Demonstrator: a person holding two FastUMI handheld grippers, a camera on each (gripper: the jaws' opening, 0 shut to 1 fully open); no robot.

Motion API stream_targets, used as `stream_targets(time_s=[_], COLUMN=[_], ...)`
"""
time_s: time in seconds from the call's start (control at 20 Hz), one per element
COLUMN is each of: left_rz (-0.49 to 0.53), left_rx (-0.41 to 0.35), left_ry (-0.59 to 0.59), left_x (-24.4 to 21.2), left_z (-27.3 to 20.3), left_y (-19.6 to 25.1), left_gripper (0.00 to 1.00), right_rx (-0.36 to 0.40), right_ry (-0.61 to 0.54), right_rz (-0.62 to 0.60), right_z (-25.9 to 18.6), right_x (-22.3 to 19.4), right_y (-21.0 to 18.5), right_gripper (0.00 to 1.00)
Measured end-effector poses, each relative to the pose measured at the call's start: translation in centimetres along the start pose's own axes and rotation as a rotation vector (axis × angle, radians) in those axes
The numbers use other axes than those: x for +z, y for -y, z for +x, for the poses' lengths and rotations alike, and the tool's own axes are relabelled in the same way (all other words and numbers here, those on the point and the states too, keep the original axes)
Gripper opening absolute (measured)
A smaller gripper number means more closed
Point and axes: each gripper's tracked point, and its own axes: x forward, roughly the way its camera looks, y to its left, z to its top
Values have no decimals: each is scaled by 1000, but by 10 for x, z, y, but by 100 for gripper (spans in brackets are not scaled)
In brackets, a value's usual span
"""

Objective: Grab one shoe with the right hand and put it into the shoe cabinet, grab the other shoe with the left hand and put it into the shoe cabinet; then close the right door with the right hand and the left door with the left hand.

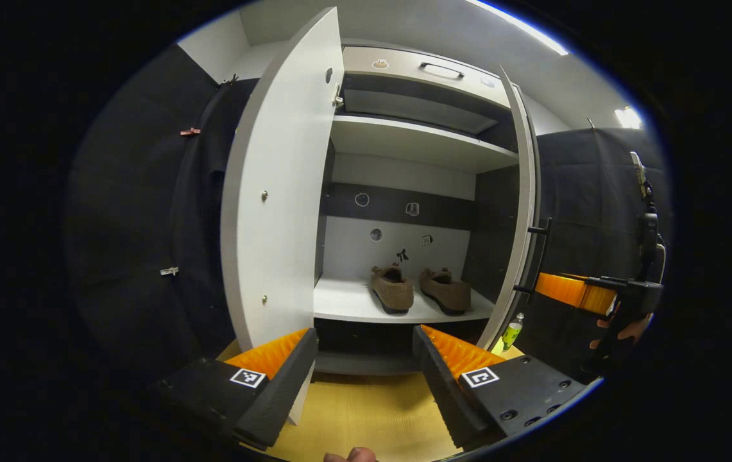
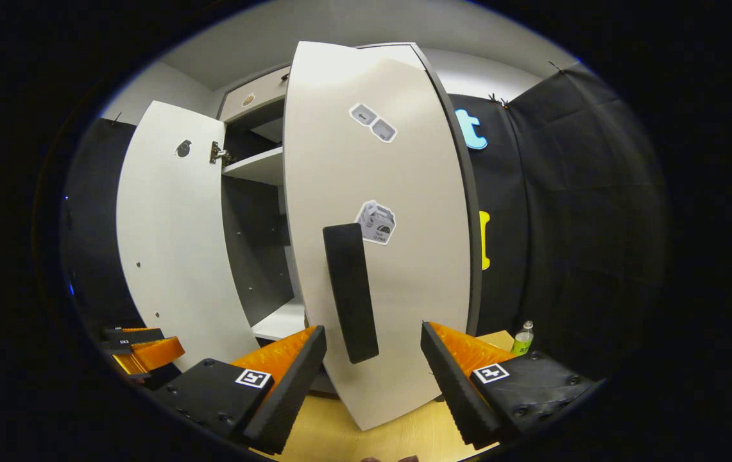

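Note:
Two brown shoes, the left shoe (image 1: 392, 289) and the right shoe (image 1: 446, 290), stand side by side on the white lower shelf (image 1: 353, 305) of the shoe cabinet. Both doors stand open: the left door (image 1: 269, 212) swings out beside my left gripper (image 1: 366, 340), which is open and holds nothing. In the right gripper view the right door (image 2: 404, 276) faces me, its black handle (image 2: 351, 292) hanging between the spread fingers of my open right gripper (image 2: 372, 337). In the left gripper view the right gripper (image 1: 571, 290) sits just outside the right door's edge (image 1: 523, 212).
A green bottle (image 1: 512, 332) stands on the yellow floor (image 1: 366, 410) by the right door's foot, also seen as the bottle (image 2: 522, 339) in the right gripper view. An upper shelf (image 1: 417, 138) and a drawer (image 1: 430, 67) sit above. The left gripper (image 2: 144, 350) shows low left.

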Motion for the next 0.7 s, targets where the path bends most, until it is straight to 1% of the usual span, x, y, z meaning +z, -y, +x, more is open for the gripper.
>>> stream_targets(time_s=[0.15, 0.3, 0.55, 0.7], left_rz=[11, 34, 36, 74], left_rx=[26, 73, 261, 356], left_ry=[10, 59, 176, 196], left_x=[4, 21, 66, 77], left_z=[-12, -27, -58, -52], left_y=[-16, -42, -123, -170], left_gripper=[95, 95, 95, 95], right_rx=[8, 7, -7, -17], right_ry=[-7, -9, -7, -6], right_rz=[1, -13, -14, -5], right_z=[-5, -8, -14, -19], right_x=[-5, -8, -12, -13], right_y=[-7, -12, -17, -20], right_gripper=[98, 98, 98, 98])
